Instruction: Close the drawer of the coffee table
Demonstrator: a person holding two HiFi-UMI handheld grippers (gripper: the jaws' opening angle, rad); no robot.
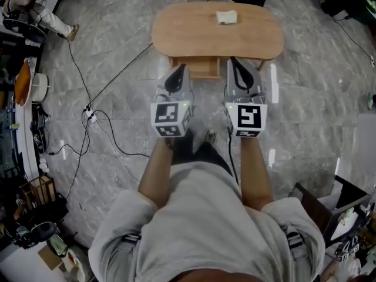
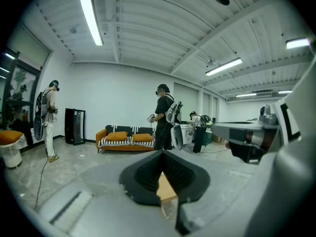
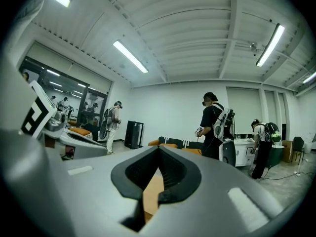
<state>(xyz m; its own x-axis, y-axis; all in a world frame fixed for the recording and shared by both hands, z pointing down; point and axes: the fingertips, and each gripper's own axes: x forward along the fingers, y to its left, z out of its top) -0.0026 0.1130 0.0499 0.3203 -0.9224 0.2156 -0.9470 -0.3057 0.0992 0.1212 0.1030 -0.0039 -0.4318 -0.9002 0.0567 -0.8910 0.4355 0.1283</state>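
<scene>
Stiff wooden drawer (image 1: 202, 69) ahead of left hand-held gripper (image 1: 180, 69) and right hand-held gripper (image 1: 234, 61), both pressed together, empty; probably light-sliding; push front face.

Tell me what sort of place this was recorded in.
Probably a lab or studio staged with home furniture: a wooden coffee table with cables trailing across the floor, an orange sofa, and other people wearing backpack rigs.
</scene>
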